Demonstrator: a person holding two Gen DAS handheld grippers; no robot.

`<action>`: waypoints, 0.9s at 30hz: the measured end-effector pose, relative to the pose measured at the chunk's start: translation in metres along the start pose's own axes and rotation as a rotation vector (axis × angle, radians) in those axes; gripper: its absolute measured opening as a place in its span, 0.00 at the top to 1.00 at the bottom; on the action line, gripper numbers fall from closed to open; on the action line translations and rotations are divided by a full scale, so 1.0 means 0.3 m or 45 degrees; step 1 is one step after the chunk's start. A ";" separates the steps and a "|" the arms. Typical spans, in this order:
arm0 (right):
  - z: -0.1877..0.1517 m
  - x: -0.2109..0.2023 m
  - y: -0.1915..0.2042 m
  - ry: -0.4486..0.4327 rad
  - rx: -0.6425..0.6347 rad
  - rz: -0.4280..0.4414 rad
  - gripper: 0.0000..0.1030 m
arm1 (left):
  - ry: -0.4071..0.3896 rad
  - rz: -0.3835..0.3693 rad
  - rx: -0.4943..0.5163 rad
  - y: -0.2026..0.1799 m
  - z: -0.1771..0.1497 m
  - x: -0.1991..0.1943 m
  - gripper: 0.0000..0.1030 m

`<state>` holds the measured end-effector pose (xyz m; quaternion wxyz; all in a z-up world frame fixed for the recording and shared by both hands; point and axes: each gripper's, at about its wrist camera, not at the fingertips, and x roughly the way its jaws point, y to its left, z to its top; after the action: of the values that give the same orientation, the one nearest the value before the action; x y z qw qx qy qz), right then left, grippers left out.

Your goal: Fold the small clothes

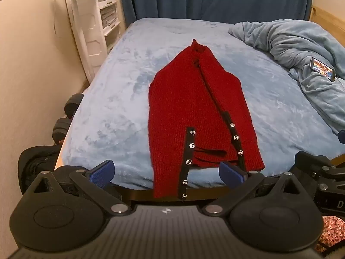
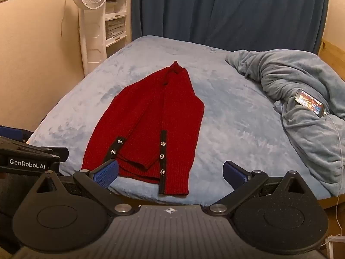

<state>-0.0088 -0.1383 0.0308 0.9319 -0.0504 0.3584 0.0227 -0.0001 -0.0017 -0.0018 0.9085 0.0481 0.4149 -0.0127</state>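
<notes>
A small red knit cardigan (image 1: 194, 108) with black button bands and silver snaps lies lengthwise on the blue bed (image 1: 112, 99), sides folded in toward the middle, hem at the near edge and hanging slightly over it. It also shows in the right wrist view (image 2: 151, 120). My left gripper (image 1: 167, 173) is open and empty, just short of the hem, one blue pad on each side. My right gripper (image 2: 170, 173) is open and empty, near the bed's front edge, by the hem's right corner.
A crumpled grey-blue blanket (image 2: 301, 99) with a lit phone (image 2: 310, 102) and its cable lies at the bed's right. A white fan (image 2: 90, 21) and shelves stand at the left, dark curtains behind. Dumbbells (image 1: 66, 118) lie on the floor left of the bed.
</notes>
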 end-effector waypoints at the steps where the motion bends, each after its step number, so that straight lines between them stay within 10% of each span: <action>1: 0.000 0.001 0.000 0.001 0.001 0.000 0.01 | 0.005 0.000 -0.003 -0.002 0.002 0.000 0.00; 27: -0.005 0.015 0.016 0.001 -0.042 0.002 0.01 | 0.010 -0.008 -0.021 0.029 -0.010 0.007 0.00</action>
<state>-0.0069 -0.1336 0.0264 0.9308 -0.0655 0.3585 0.0293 -0.0004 0.0073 -0.0047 0.9071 0.0395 0.4188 -0.0120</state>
